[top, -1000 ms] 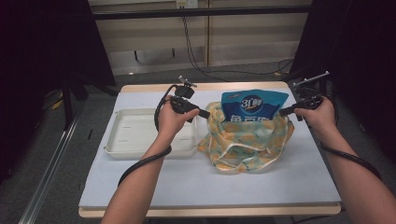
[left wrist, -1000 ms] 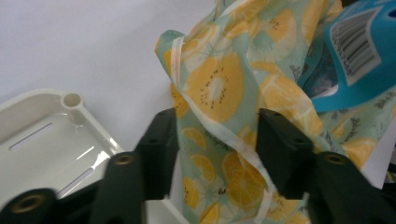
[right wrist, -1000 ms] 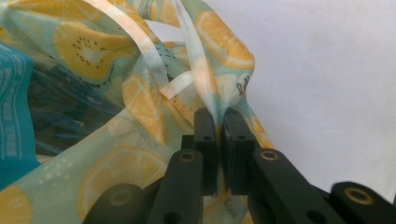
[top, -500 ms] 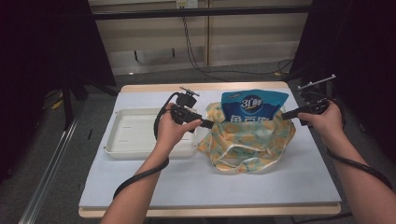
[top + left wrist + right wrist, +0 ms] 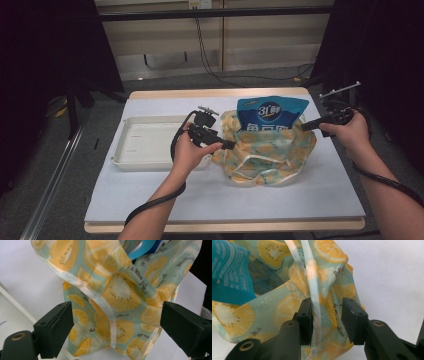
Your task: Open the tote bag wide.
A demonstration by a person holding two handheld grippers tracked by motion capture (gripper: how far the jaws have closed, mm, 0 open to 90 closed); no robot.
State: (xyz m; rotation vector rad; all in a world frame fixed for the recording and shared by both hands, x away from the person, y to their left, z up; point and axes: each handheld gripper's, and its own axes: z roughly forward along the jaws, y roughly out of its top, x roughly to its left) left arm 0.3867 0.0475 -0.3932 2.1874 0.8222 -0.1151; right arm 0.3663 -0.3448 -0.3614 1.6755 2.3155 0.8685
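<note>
1. Since my left gripper (image 5: 231, 145) has just been opening and its jaws now stand wide apart around the soft lemon-print fabric bag (image 5: 267, 155) without pressing it, that side is let go; the cloth could slump over the upright blue printed pouch (image 5: 270, 112) inside.
2. My right gripper (image 5: 305, 127) has just been opening too; its jaws are part-way apart with the bag's pale trim strap (image 5: 313, 290) between them, so the strap may snag on a pad when I pull away.
3. From above, I see the bag near the white-covered table's (image 5: 150, 200) far right corner, beside the shallow white plastic tray (image 5: 150, 145).
4. My right gripper view shows the strap's place between the jaws; the high view cannot.
</note>
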